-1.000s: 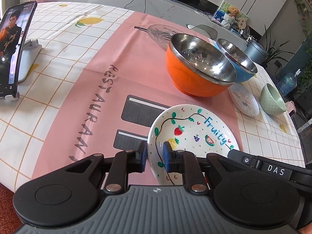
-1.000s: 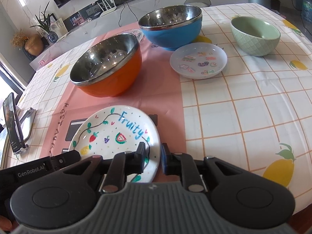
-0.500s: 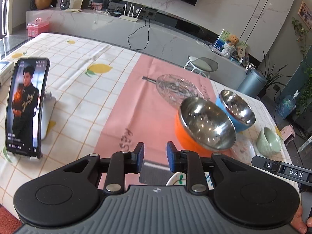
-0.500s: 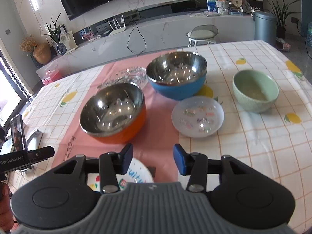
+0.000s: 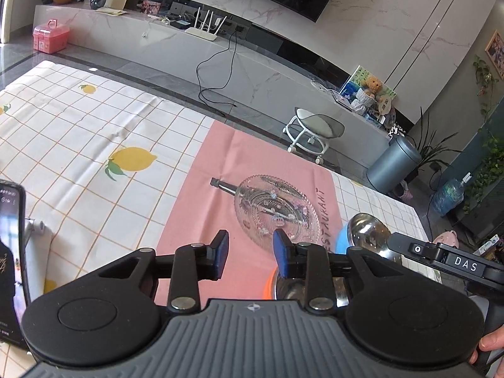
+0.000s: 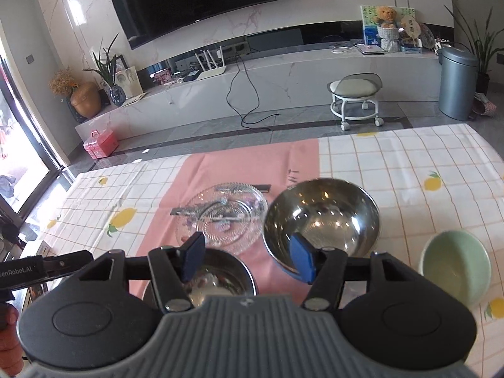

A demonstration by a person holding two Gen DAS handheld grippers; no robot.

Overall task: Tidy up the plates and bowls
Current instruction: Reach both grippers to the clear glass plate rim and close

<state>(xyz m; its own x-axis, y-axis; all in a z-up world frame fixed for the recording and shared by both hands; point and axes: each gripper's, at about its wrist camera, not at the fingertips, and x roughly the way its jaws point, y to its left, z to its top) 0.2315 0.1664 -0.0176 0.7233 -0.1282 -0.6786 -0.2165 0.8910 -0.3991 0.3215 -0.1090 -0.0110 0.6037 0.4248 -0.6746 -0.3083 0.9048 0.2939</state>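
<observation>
Both tools are off the crockery and empty. The left tool [image 5: 249, 253] has just been opening and stands partly apart with only the pink runner and the glass plate [image 5: 274, 211] showing beyond its gap; the right tool [image 6: 245, 256] has just been opening too and is wider, nothing between its blue pads [image 6: 300, 260].

The glass plate lies flat on the runner near the table's [image 6: 425, 163] far edge. The blue-sided steel bowl [image 6: 321, 217] sits just beside it, the orange-sided steel bowl [image 6: 217, 278] is nearer and half hidden under the right tool, and the green bowl [image 6: 455, 271] stands apart to the right.

This looks like the gap between two placements (one piece seemingly set down, the next not yet chosen). The next move calls for picking a target, probably the glass plate or a steel bowl, and closing on its rim squarely, since steel and glass are slippery.
</observation>
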